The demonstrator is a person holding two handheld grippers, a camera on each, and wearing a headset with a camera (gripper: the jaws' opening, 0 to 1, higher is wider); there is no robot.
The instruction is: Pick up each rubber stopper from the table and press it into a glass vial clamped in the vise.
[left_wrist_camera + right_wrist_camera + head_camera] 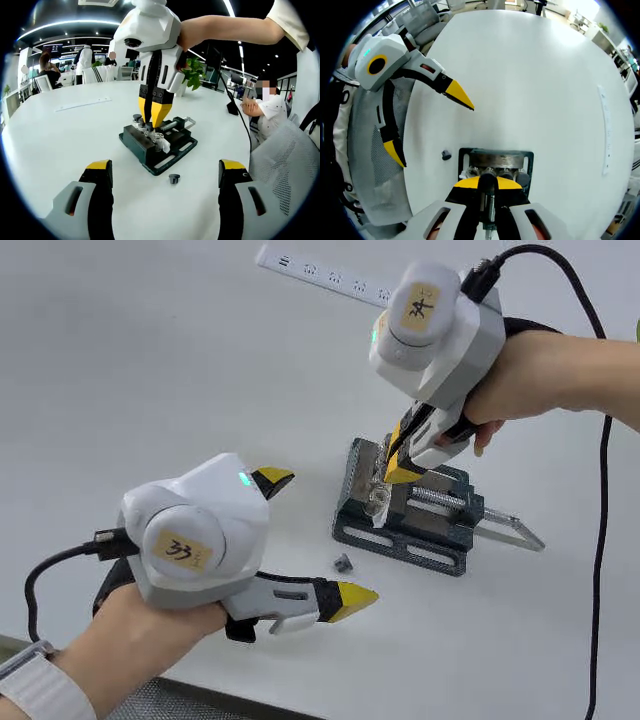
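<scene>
The loose rubber stopper (343, 563) lies on the bench (150, 370) at the vise's (440, 540) near side, directly ahead of the left hand-held gripper (314, 537), whose jaws are apart. The right hand-held gripper (400, 468), jaws together, is over the vials (377, 502).

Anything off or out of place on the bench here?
Nothing stands out. The vise sits flat on the table, the right gripper is down at its vials, and one stopper lies loose beside the vise, near the open left gripper: a part not yet picked, no spill.
</scene>
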